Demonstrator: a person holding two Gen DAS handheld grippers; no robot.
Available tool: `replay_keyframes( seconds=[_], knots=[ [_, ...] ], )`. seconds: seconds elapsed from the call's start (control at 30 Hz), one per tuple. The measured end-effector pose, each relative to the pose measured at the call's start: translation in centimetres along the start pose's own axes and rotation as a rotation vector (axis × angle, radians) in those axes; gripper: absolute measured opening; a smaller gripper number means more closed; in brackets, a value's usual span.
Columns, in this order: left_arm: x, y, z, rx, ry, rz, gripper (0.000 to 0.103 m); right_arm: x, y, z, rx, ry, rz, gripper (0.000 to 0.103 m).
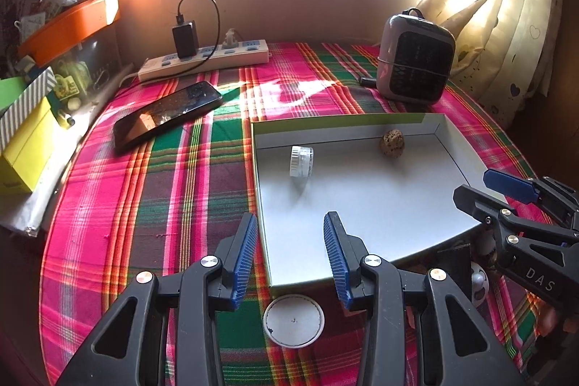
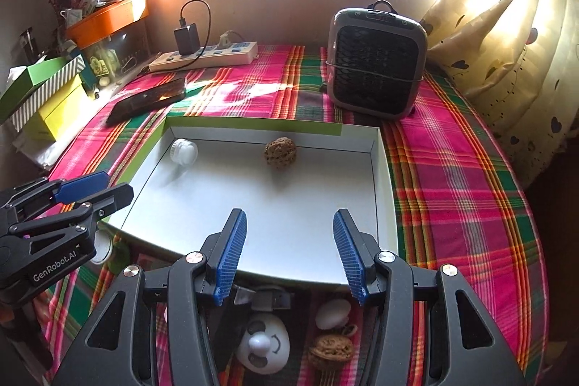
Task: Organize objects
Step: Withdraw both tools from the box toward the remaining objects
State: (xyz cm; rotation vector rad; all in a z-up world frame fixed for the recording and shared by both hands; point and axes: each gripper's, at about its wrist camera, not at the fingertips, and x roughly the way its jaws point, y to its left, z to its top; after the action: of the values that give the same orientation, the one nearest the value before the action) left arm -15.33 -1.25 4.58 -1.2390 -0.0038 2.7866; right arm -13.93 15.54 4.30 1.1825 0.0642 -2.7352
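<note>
Partly done, by the look of it. Already in the white cardboard tray (image 2: 383,190): a small white jar (image 2: 184,151) on its side in the far left corner and a walnut (image 2: 280,152) against the far wall. Left outside on the plaid-covered bench (image 2: 463,190), just before the near rim: a panda-faced toy (image 2: 262,344), a second walnut (image 2: 331,351), a white clip (image 2: 333,313), a round white lid (image 1: 294,320). Left gripper (image 1: 291,254) and right gripper (image 2: 286,254) angled downward over the near rim, side by side, fingers (image 2: 231,252) released, grasping nothing.
</note>
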Motion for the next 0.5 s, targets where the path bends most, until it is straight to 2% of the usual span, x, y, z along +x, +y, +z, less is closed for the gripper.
replay_keyframes(
  seconds=[0.17, 0.5],
  knots=[
    [-1.0, 1.3, -1.3, -0.022, -0.015, 0.023, 0.037, -1.1, -0.5, -1.1, 0.011, -0.013, -0.007, 0.051],
    [-2.4, 3.4, -3.6, -0.081, -0.018, -0.021, 0.037, -2.7, -1.4, -3.2, 0.018, -0.035, -0.026, 0.051]
  ],
)
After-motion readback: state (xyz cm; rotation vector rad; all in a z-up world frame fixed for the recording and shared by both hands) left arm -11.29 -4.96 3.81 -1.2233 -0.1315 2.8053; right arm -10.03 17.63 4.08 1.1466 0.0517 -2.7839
